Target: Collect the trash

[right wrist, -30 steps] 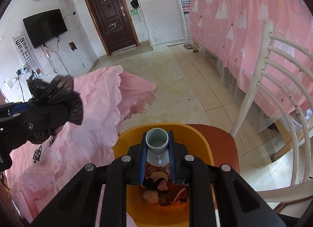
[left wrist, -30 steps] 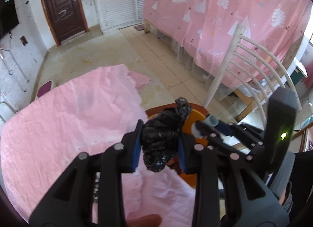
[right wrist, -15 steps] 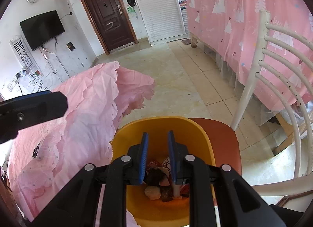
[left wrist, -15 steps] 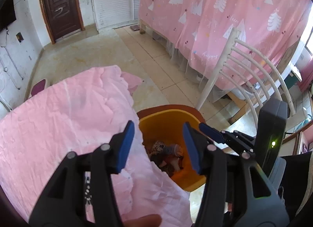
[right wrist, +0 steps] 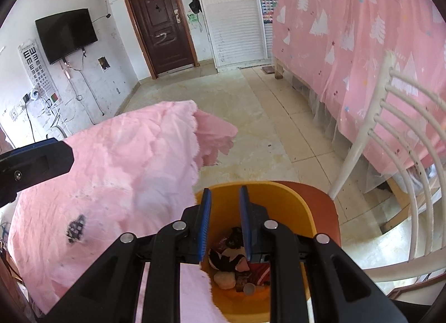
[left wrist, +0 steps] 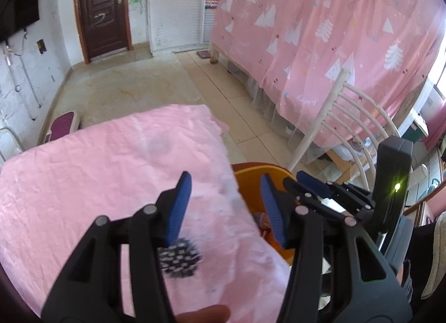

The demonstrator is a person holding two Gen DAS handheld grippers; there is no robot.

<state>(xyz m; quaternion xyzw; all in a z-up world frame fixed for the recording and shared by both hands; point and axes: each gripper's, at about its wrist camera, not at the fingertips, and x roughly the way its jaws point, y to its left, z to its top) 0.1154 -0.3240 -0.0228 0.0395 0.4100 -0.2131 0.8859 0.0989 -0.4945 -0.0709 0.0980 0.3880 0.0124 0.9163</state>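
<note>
Both grippers look the same: chunky black plastic arms with silver round screws at the joints and ribbed blue pads (right wrist: 205,225). The right gripper (left wrist: 308,183) has a tall dark block behind it with a green light.

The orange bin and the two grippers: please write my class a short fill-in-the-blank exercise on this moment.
1. The trash lies inside the ____ bin.
2. The cloth covering the table is ____ in colour.
3. The left gripper has open jaws with ____ between them.
4. The chair beside the bin is ____ in colour.

Missing words: orange; pink; nothing; white
</note>
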